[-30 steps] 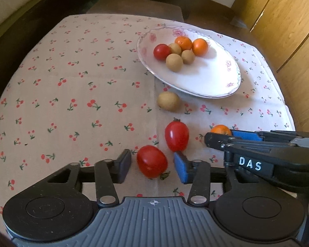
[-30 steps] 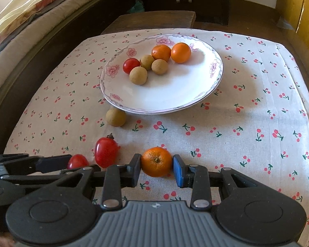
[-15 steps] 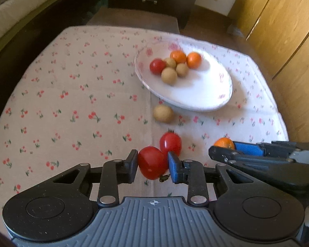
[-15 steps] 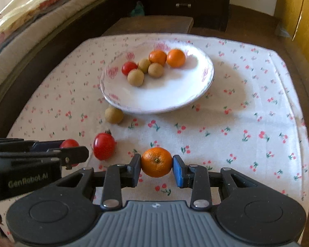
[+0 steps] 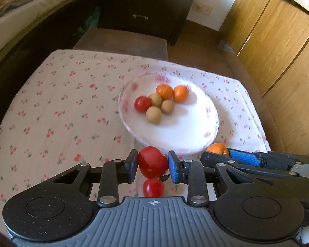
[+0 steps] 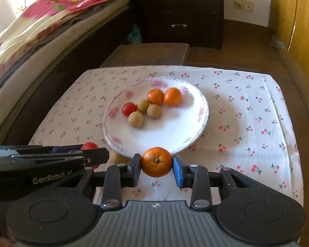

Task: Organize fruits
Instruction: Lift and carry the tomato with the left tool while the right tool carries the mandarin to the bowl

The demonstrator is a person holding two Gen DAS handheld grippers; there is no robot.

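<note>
My left gripper [image 5: 152, 163] is shut on a red tomato [image 5: 152, 162] and holds it above the cloth. A second tomato [image 5: 153, 187] lies on the cloth below it. My right gripper [image 6: 156, 162] is shut on an orange [image 6: 156, 161], also lifted; that orange [image 5: 217, 149] shows at the right of the left wrist view. Ahead stands the white flowered plate [image 6: 175, 131] with two oranges [image 6: 172, 96], a small tomato [image 6: 129, 109] and three brown fruits [image 6: 135, 119]. A brown fruit [image 6: 117, 156] lies on the cloth by the plate's near rim.
The table wears a cherry-print cloth [image 6: 247, 113]. A bed [image 6: 31, 30] runs along the left, a dark drawer chest [image 6: 181, 10] stands behind, a brown stool [image 6: 150, 53] sits at the table's far edge, and wooden cupboards [image 5: 278, 41] line the right.
The left gripper closed on the tomato and lifted it off the cloth. The right gripper rose with the orange. Both views now look from higher up, with the plate nearer the fingertips.
</note>
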